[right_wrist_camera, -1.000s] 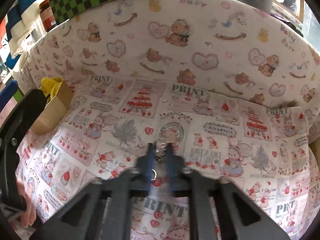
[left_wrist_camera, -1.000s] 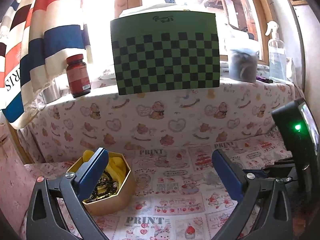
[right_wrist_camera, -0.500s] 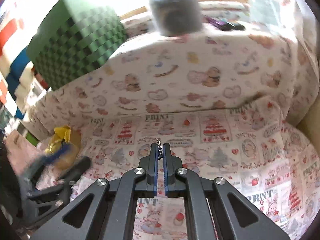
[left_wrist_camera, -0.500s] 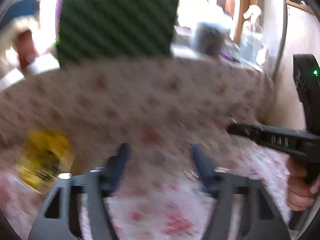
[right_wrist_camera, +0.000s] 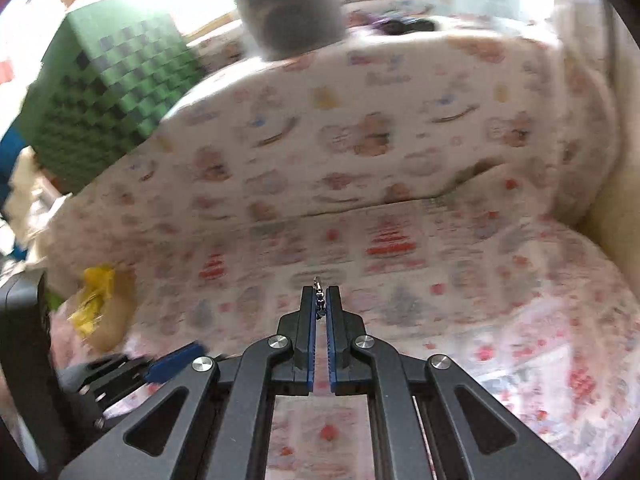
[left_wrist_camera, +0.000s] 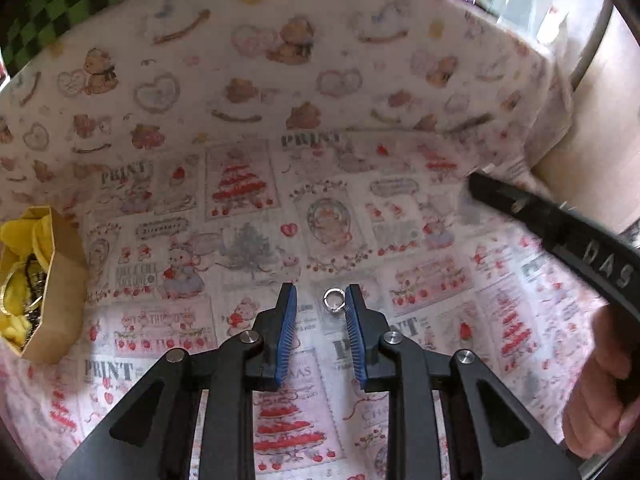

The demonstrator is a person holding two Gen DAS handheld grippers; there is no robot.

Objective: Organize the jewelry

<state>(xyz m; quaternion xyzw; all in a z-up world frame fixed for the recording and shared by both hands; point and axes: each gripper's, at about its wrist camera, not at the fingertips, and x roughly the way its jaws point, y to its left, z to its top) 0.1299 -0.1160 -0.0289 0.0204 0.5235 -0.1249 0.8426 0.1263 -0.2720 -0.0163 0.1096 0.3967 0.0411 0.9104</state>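
Silver ring (left_wrist_camera: 334, 301) between left gripper (left_wrist_camera: 320, 300) jaws, closing, untouched; box (left_wrist_camera: 44, 280) at nine o'clock. Right gripper (right_wrist_camera: 320, 296) clamped on chain (right_wrist_camera: 319, 300).

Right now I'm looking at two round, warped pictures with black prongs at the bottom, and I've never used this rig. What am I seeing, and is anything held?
There is no robot arm: a person holds a two-finger gripper in each hand, and each has a fisheye camera looking along its fingers. In the left view, the left gripper points down at a patterned cloth; its jaws have just been closing around a small silver ring lying on the cloth, which sits near the right pad, not yet pinched. A brown box with yellow filling and jewelry sits at far left. A hand holds the other tool. In the right view, the right gripper is shut on a small metal piece, too small to name.
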